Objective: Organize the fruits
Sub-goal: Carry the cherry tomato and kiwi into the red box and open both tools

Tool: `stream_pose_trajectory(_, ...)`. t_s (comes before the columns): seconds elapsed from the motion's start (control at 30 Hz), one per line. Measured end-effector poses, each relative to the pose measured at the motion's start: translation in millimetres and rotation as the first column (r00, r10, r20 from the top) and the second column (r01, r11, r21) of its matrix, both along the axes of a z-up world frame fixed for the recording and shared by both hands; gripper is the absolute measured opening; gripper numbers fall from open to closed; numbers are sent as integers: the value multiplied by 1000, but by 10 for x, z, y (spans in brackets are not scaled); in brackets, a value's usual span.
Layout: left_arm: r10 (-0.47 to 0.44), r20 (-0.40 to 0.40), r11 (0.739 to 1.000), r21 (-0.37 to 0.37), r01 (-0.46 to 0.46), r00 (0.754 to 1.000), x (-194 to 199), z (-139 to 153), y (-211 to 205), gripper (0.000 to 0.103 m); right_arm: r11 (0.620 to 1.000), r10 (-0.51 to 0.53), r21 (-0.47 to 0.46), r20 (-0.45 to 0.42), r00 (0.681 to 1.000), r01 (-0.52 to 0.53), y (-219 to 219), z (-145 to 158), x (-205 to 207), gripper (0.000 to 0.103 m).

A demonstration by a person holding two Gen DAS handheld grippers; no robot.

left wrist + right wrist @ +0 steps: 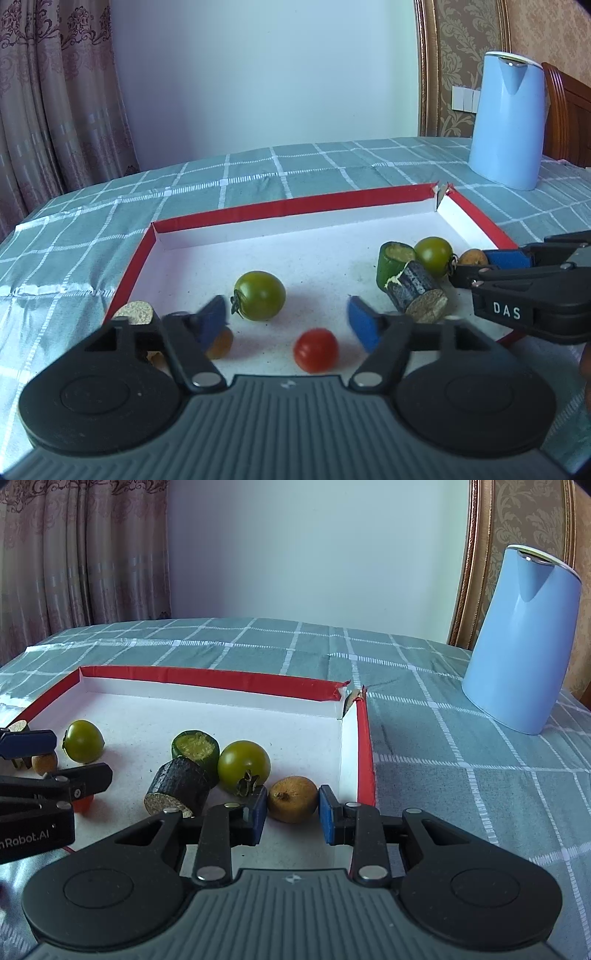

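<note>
All fruit in tray (133, 258). Left gripper (286, 319) wide, empty, above red tomato (316, 350). Right gripper (291, 810) clamps kiwi (291, 803) near right edge; sorting unfinished.

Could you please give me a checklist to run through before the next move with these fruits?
1. Left gripper open: ok.
2. Red tomato lies in the tray, between the left jaws, untouched: ok.
3. Right gripper shut on brown fruit: ok.
4. Nearest green tomato clear of right gripper: not ok, its stalk crowds one finger.
5. Brown fruit lifted off tray: cannot tell.
6. Kettle outside tray, apart: ok.
</note>
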State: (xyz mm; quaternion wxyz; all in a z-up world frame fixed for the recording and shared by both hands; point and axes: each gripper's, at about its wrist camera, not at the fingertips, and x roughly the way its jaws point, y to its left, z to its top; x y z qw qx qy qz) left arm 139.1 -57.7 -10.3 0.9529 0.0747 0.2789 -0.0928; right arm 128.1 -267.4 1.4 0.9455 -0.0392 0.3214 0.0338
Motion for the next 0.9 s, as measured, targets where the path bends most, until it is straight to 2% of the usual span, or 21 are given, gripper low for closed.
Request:
stream_pose_trajectory(0.07,0,3,1000,-5,0,1000,-9,4,4,84,1000,3,2,1,1000,-3,-7,1,-4,29)
stream_pose_trajectory(0.17,0,2,1000,-13,0,1000,-21,8,19,93,1000,10,20,3,1000,-10,-37,12,-24,29)
stream_pose_trajectory(0.33,-10,10,999,-40,10,1000,-60,28,74,96,995,25,100,4,1000,-25,-131,46,-71,33)
stream_pose_trajectory(0.4,-11,24,998,-55,12,1000,-97,51,106,99,992,27,120,17,999,-29,-150,57,-99,45)
stream_pose_trajectory(0.47,-11,40,998,-69,14,999,-139,70,134,102,992,27,126,53,998,-34,-145,88,-155,69)
stream_pose_trajectory(0.5,-9,45,997,-74,12,999,-156,76,142,103,992,24,121,73,997,-33,-136,106,-185,72)
stream_pose_trajectory(0.67,-9,58,998,-63,12,998,-192,83,133,103,996,17,80,107,994,-26,-98,130,-231,74)
stream_pose_trajectory(0.9,2,89,999,-48,3,996,-267,90,132,103,992,-15,124,115,993,0,-163,126,-261,75)
